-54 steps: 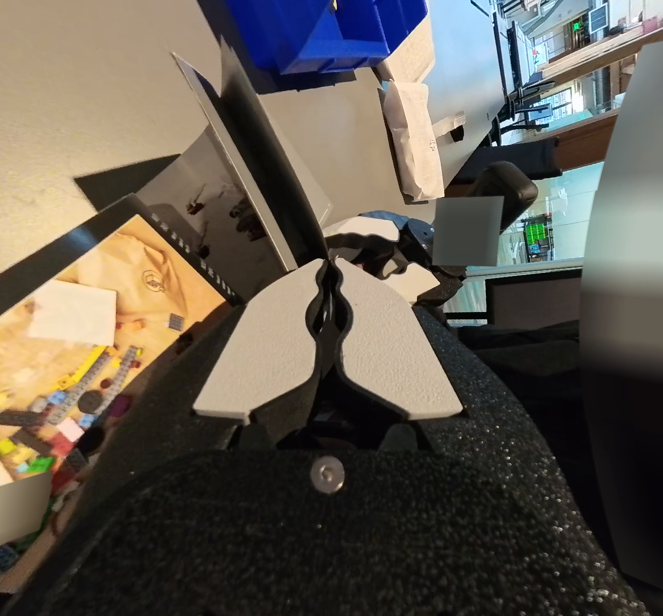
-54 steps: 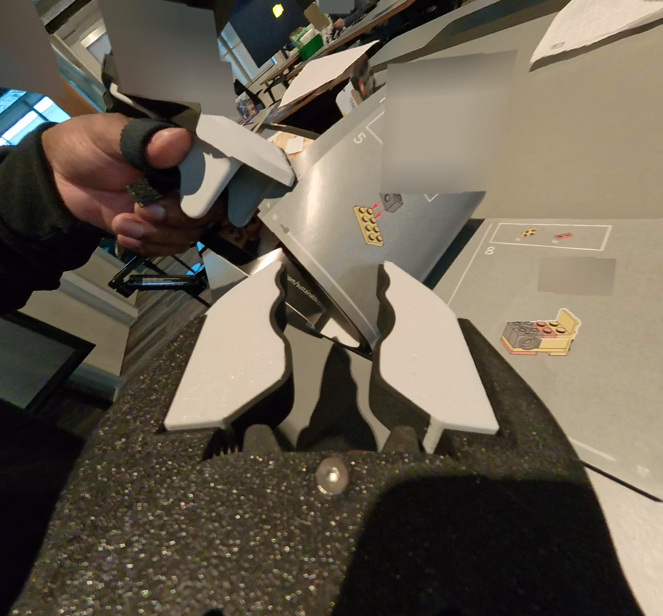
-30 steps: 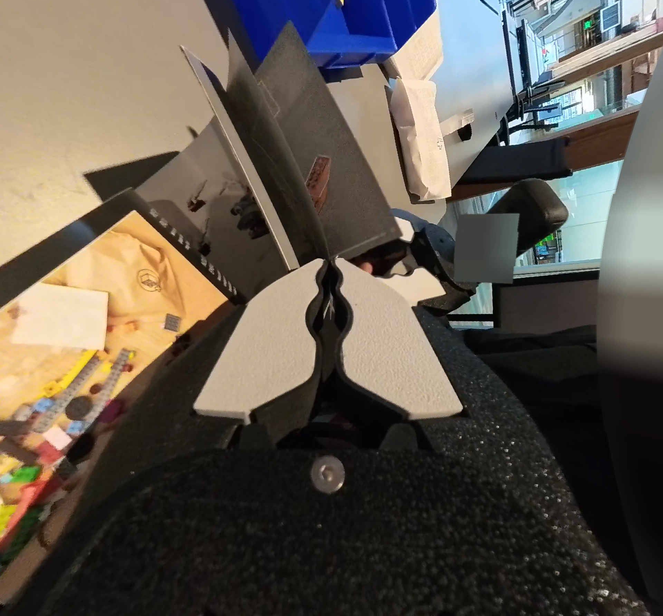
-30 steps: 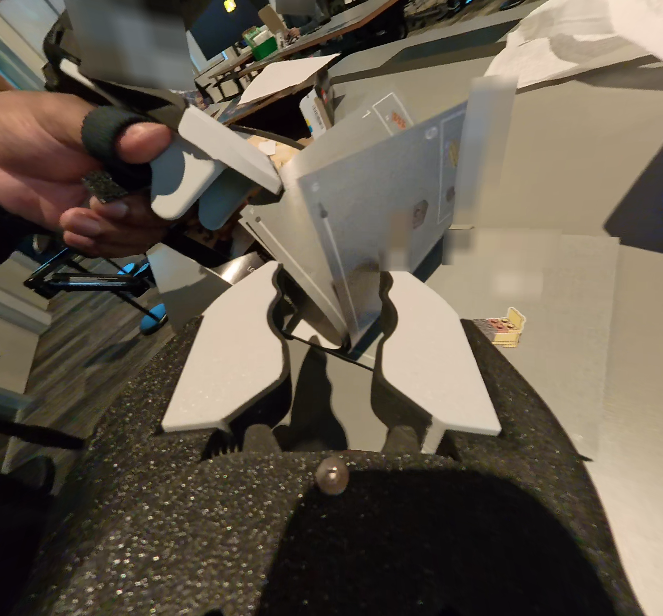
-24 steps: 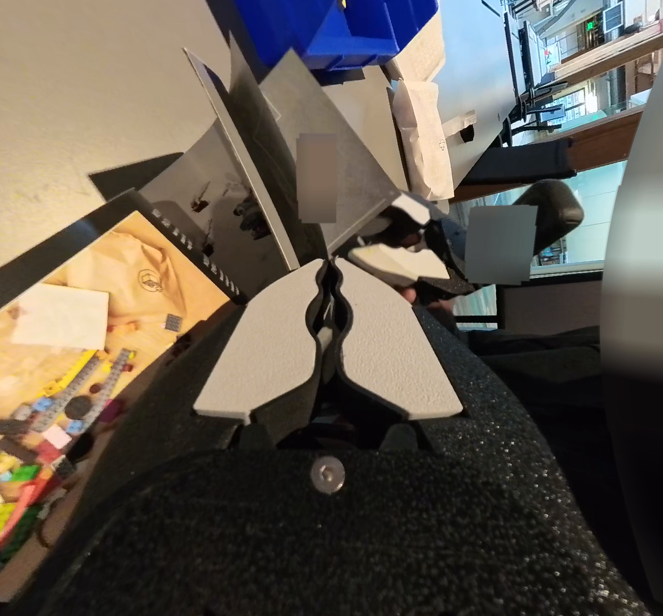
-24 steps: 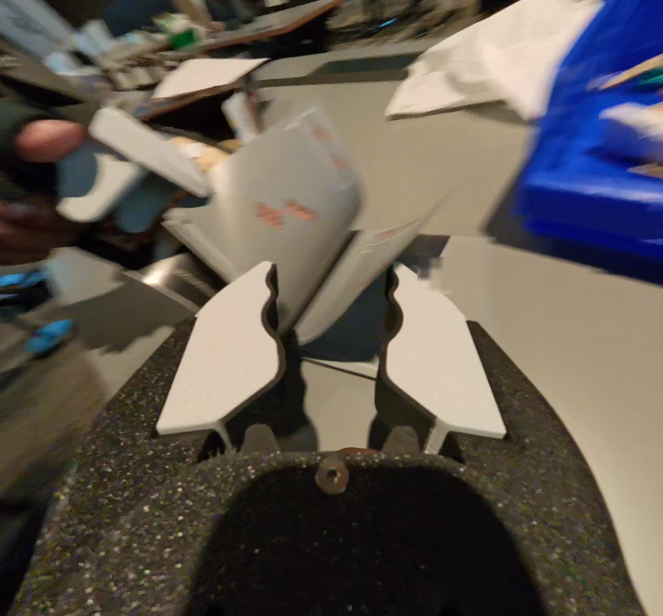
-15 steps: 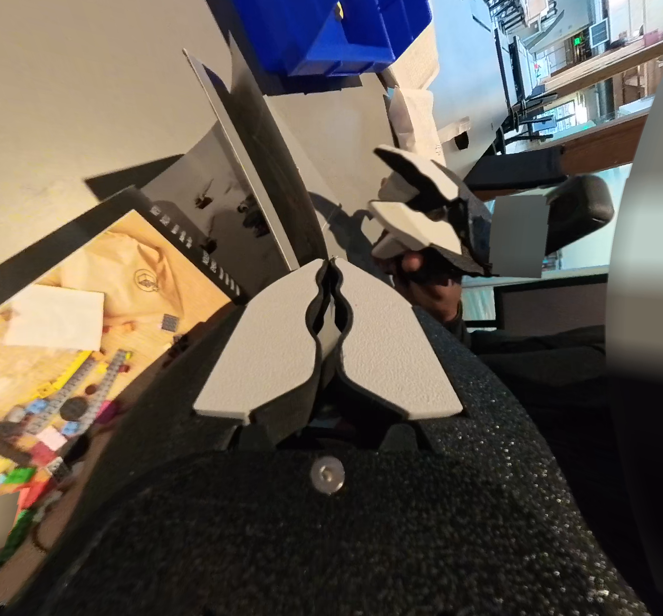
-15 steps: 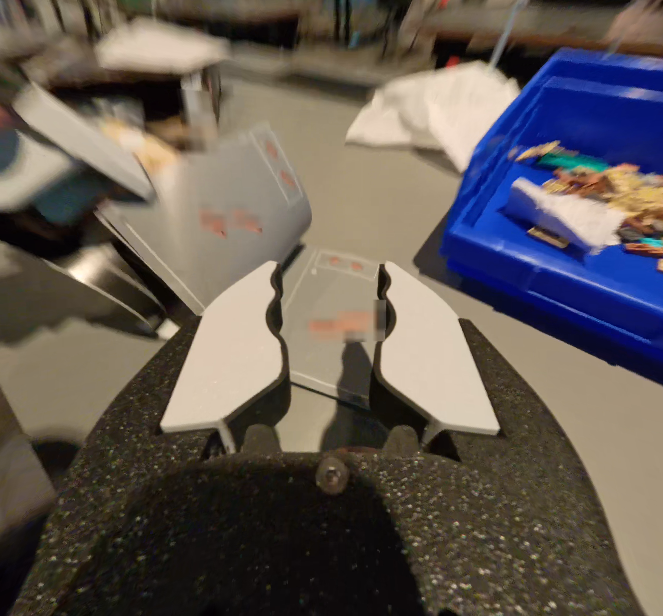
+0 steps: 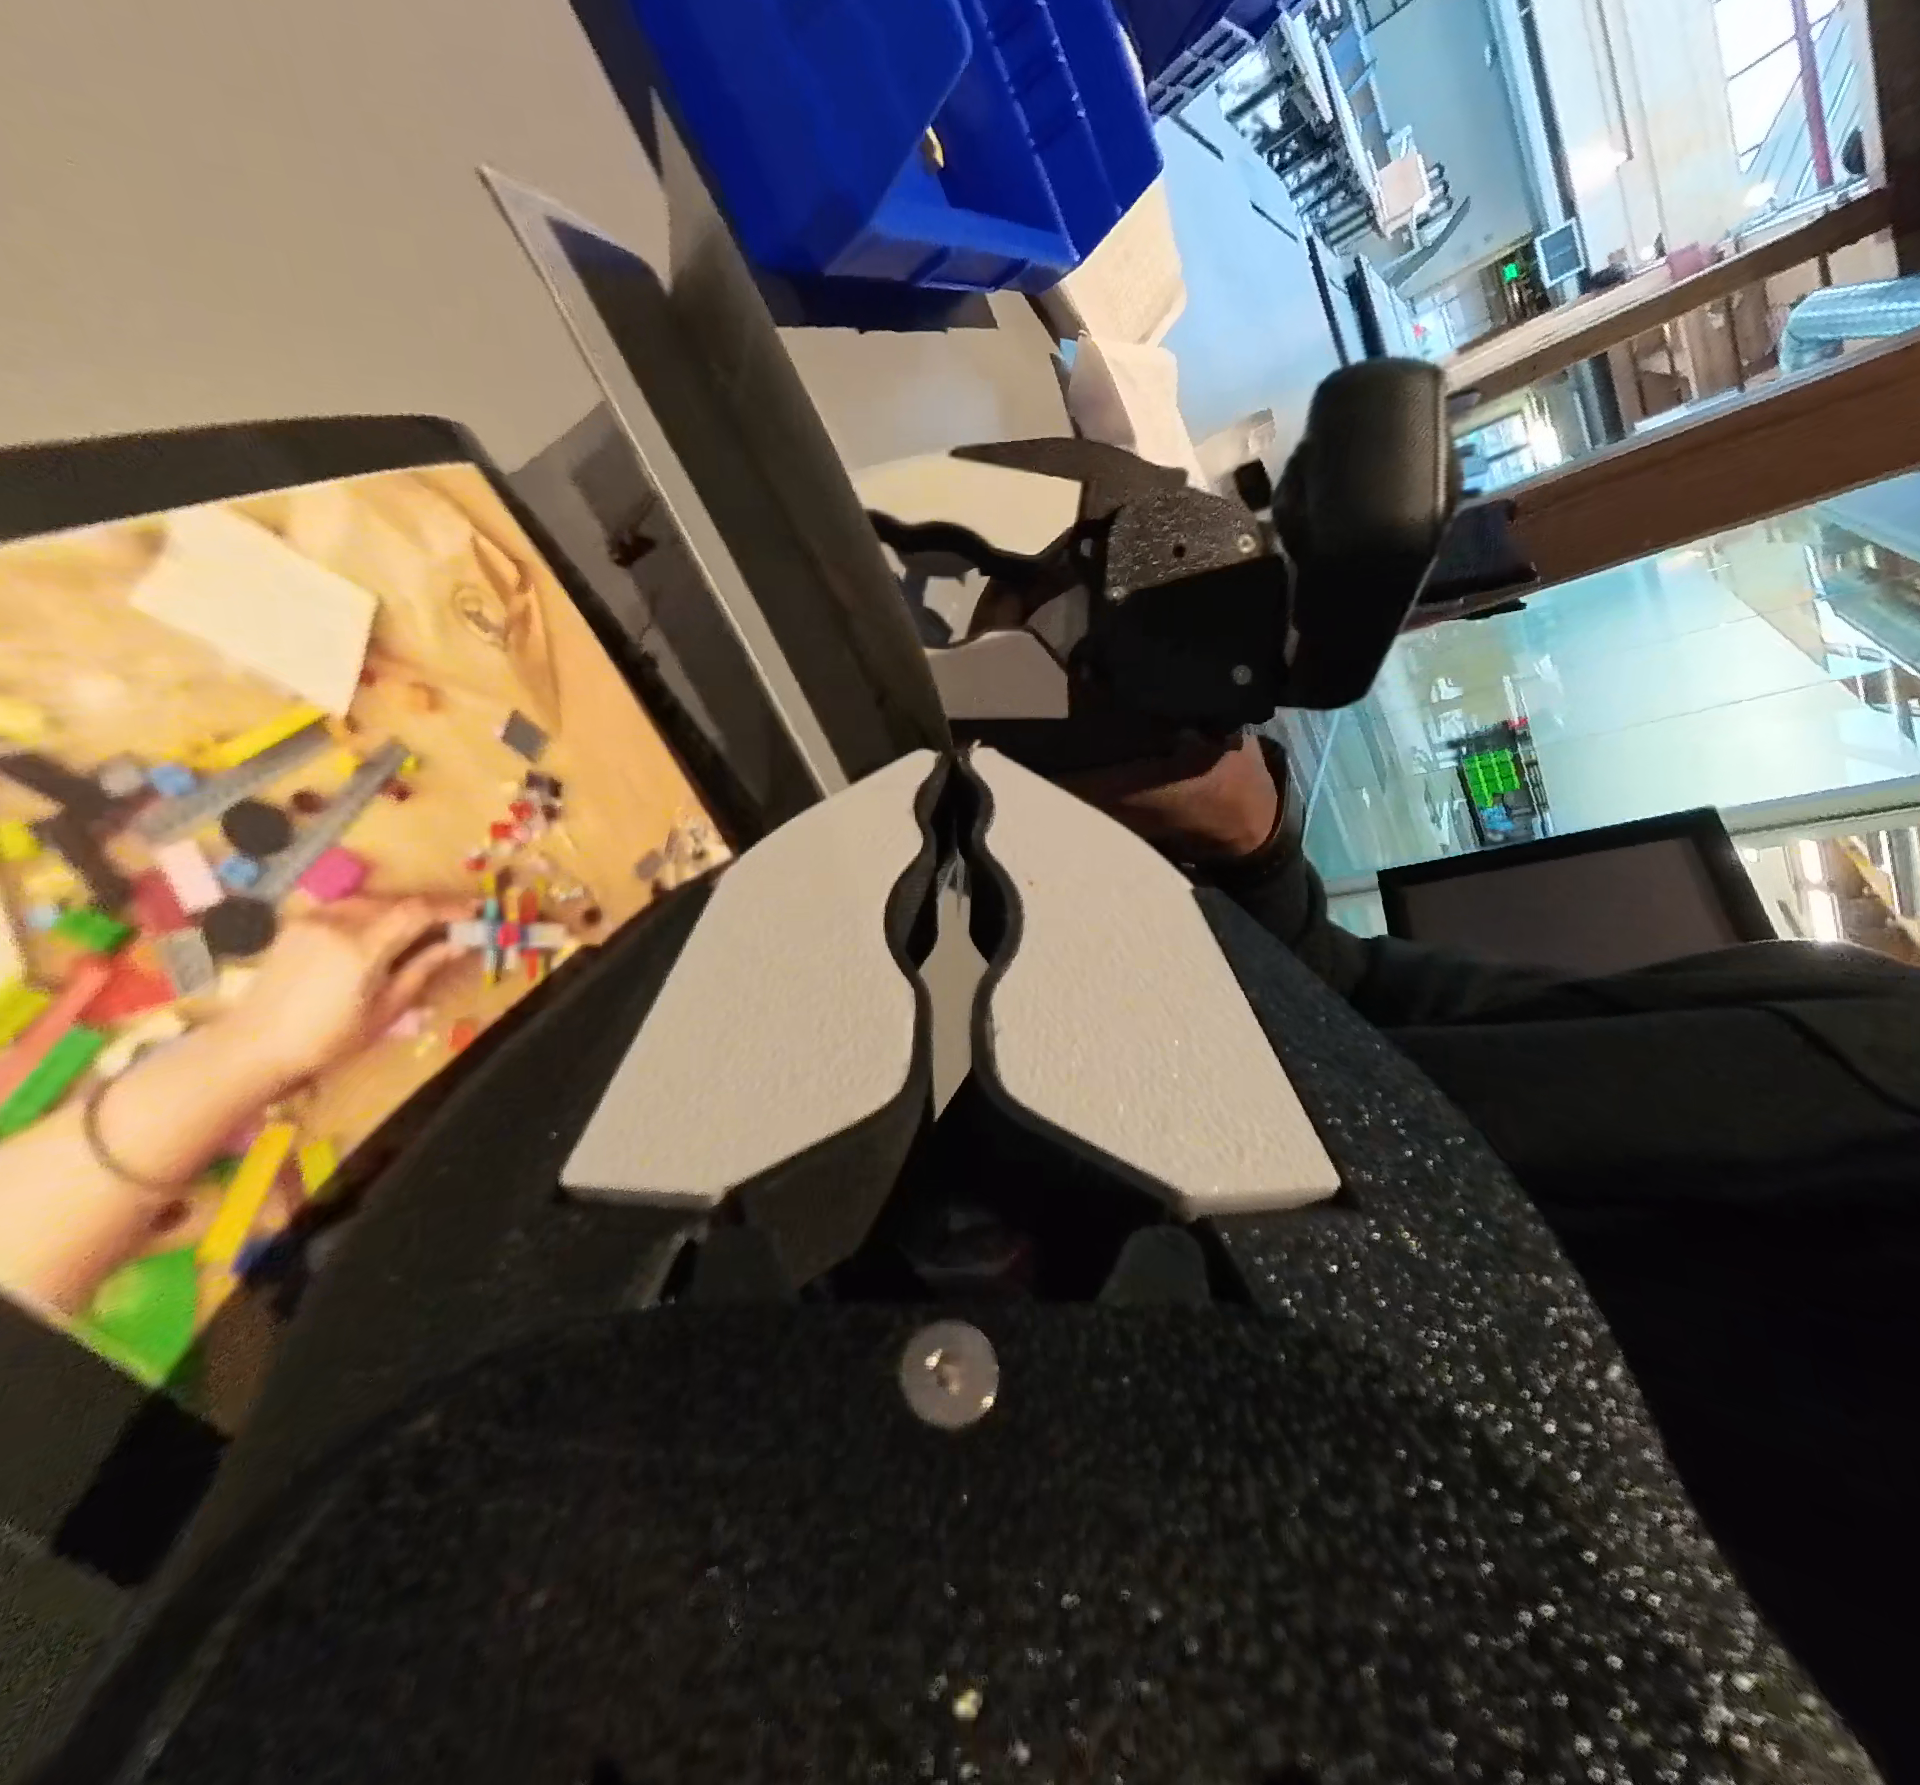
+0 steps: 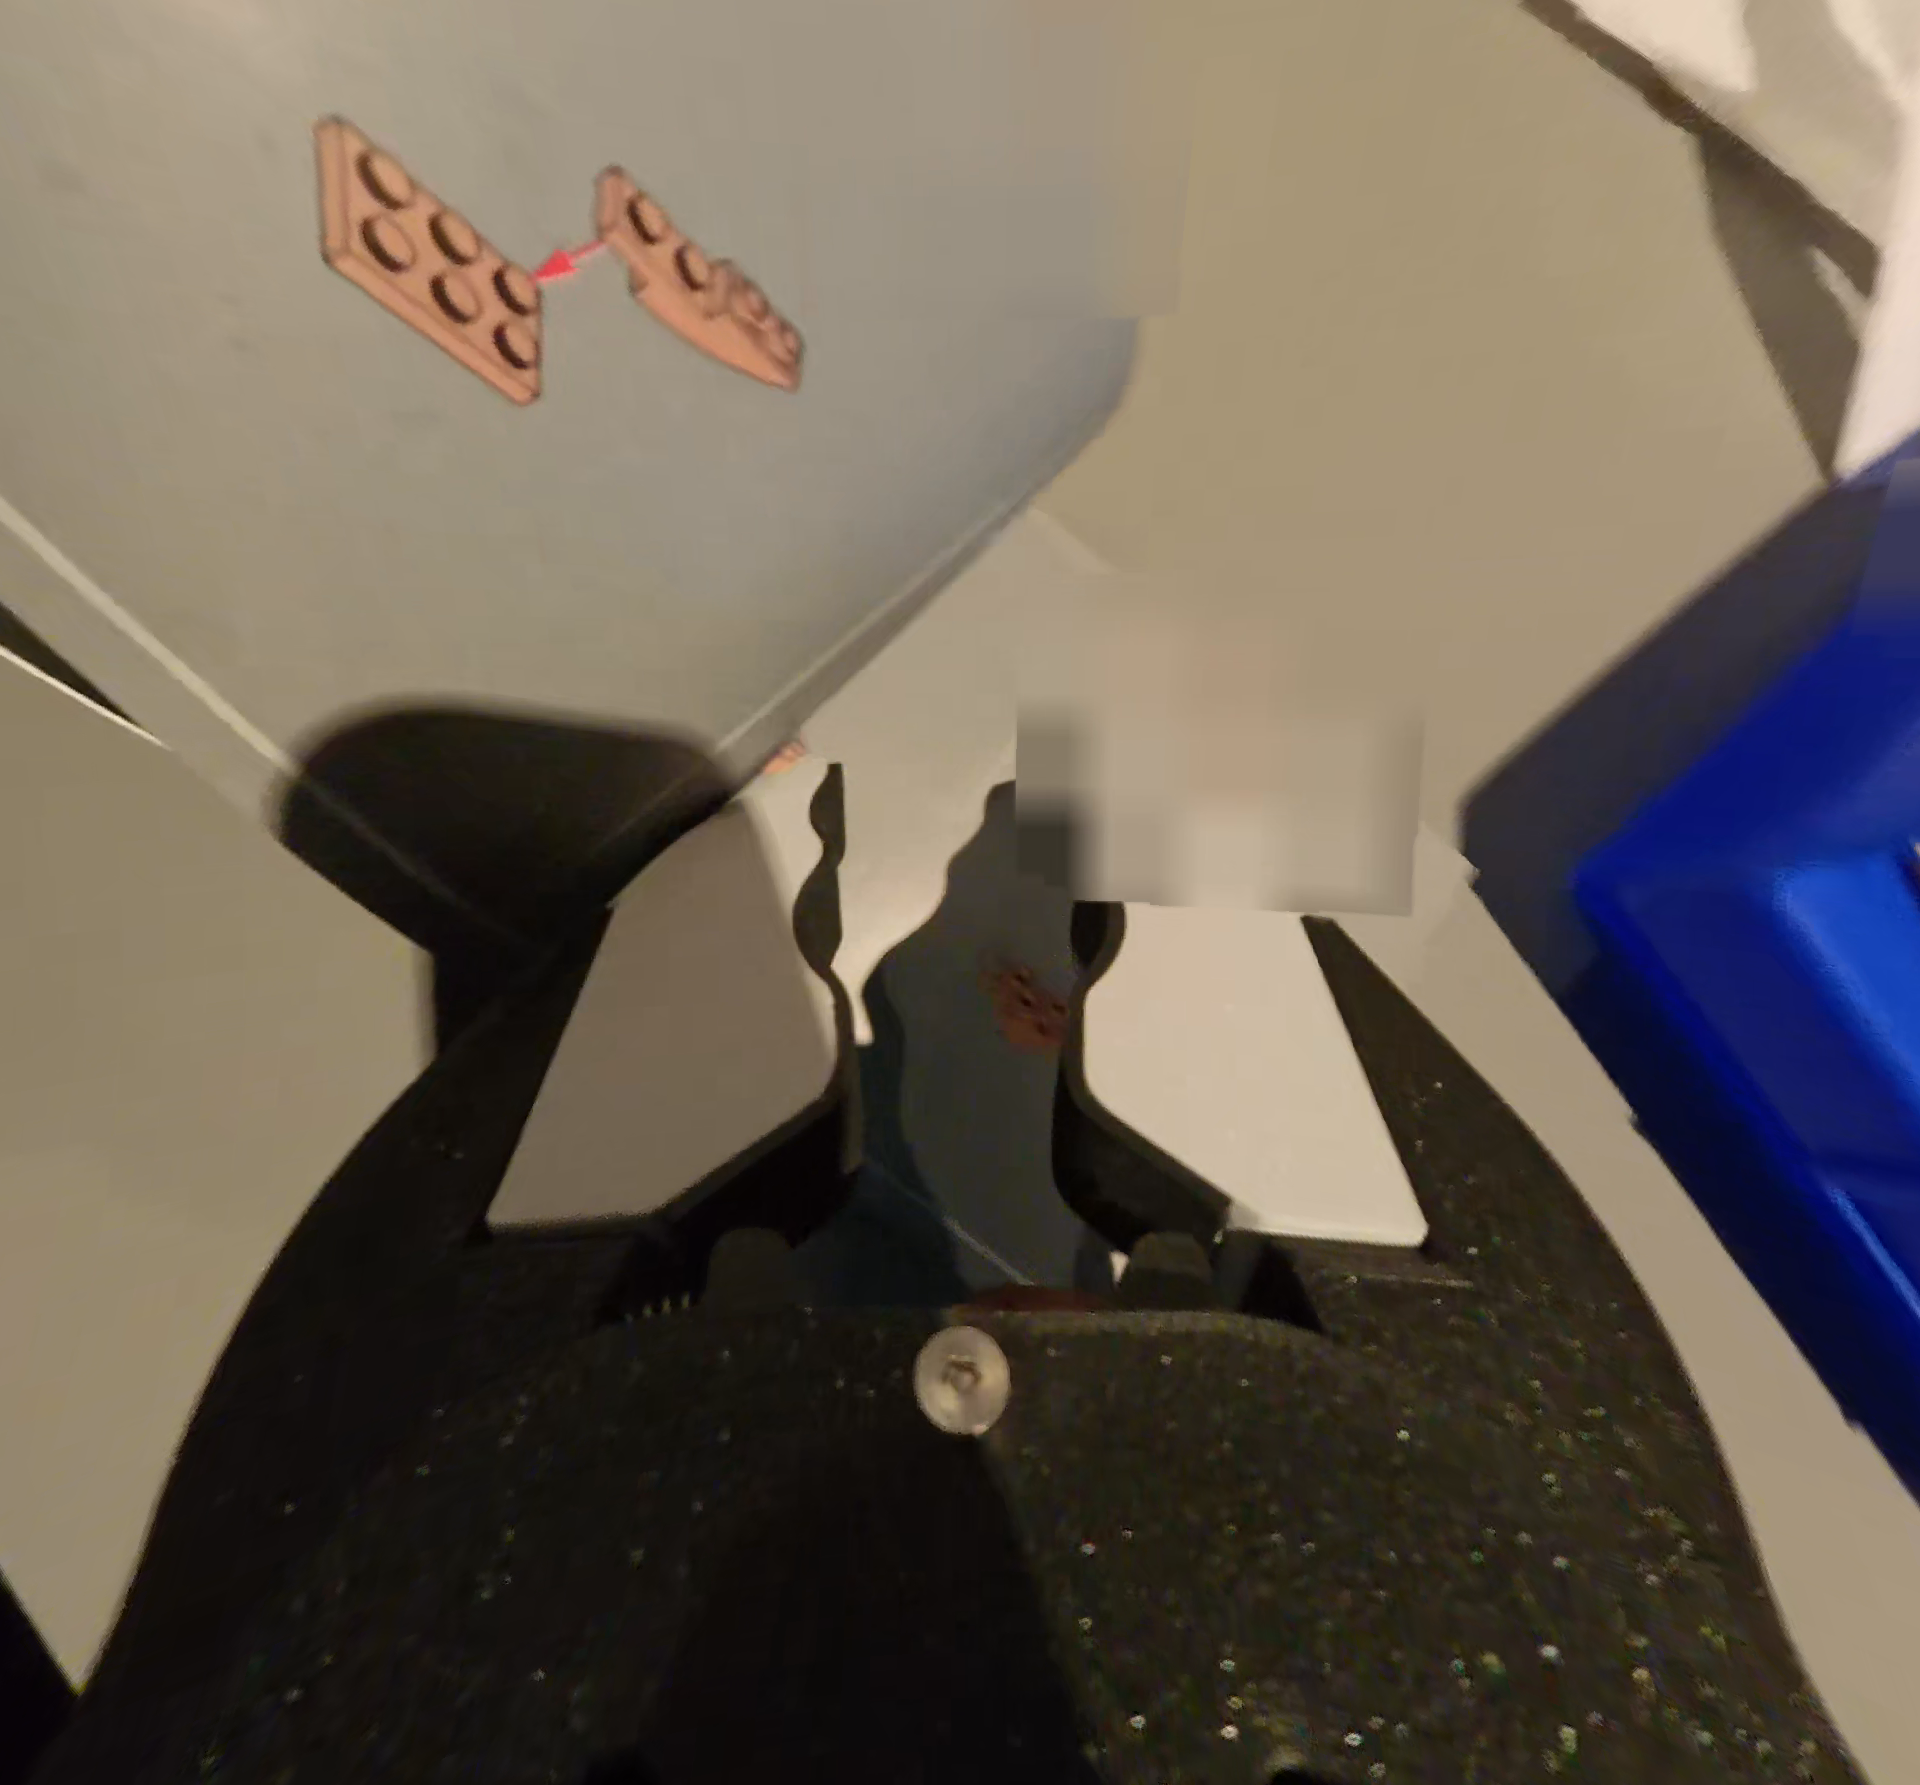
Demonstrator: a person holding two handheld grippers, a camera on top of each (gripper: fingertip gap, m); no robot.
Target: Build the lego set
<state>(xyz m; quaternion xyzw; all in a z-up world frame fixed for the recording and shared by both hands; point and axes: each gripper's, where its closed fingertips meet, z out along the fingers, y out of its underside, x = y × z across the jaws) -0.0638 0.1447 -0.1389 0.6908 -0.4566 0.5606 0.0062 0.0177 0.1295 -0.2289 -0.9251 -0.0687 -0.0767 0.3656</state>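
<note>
So the page flip is pretty much done. A second ago my right gripper was up in the air with loose pages fanning between its fingers; now it has dropped low over the instruction booklet, fingers spread apart with nothing between them, pointing down at the flat right-hand page. The page I was turning stands up on the left, showing a step with two tan plates and a red arrow. My read: I'm at an early build step, and no bricks have been joined yet as far as I can see.

My left gripper hasn't let go; its fingers are pressed together on the near edge of a booklet page, same as before, keeping the booklet propped open. In its view the right gripper sits just past the standing pages.

Other stuff around: the blue bin is close on the right, and a crumpled white bag lies far right. The box lid with the brick photo is on the left. The upright page hides part of the spread, and the bin crowds my right side. I can't see the actual loose bricks from here.
</note>
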